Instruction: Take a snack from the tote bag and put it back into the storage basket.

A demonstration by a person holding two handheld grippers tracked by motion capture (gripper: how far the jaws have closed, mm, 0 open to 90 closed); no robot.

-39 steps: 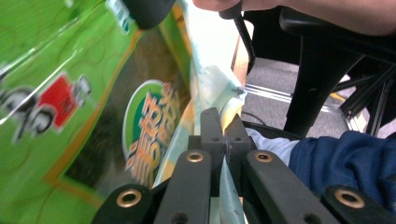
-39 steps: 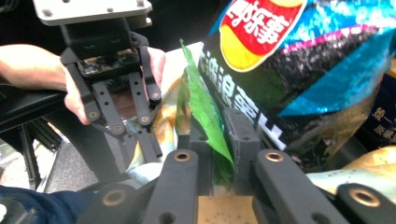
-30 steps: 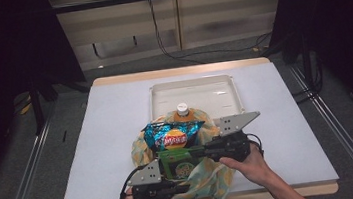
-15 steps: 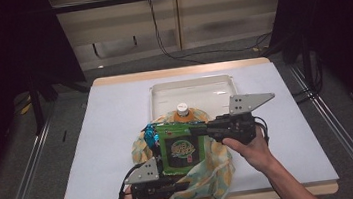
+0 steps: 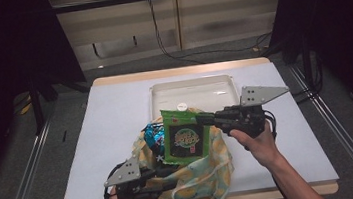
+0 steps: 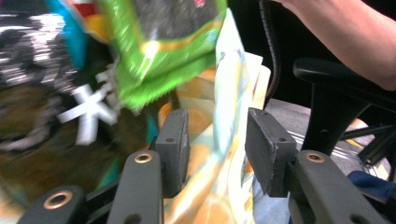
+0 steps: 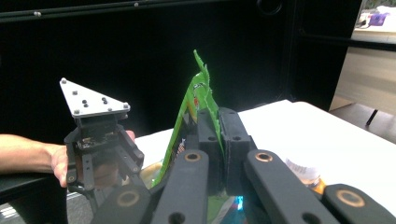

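Note:
My right gripper [image 5: 202,119] is shut on the top corner of a green snack bag [image 5: 187,141], which hangs above a yellow patterned fabric bag [image 5: 203,177]. In the right gripper view the jaws [image 7: 217,123] pinch the green snack bag's edge [image 7: 196,93]. A blue chip bag [image 5: 153,135] lies in the fabric bag's mouth. My left gripper [image 5: 170,173] is at the fabric bag's near left edge. Its jaws [image 6: 217,130] have just been opening and now stand apart, with the fabric's rim [image 6: 224,116] loose between them.
A white tray [image 5: 191,90] sits at the back of the white table, just behind the bags. A white bottle cap [image 5: 181,107] shows by the tray's near rim. A black chair [image 6: 336,93] is below the table's front edge.
The right gripper has lifted the green snack bag up out of the fabric bag, uncovering less of the blue chip bag. The left gripper has shifted a little along the bag's edge.

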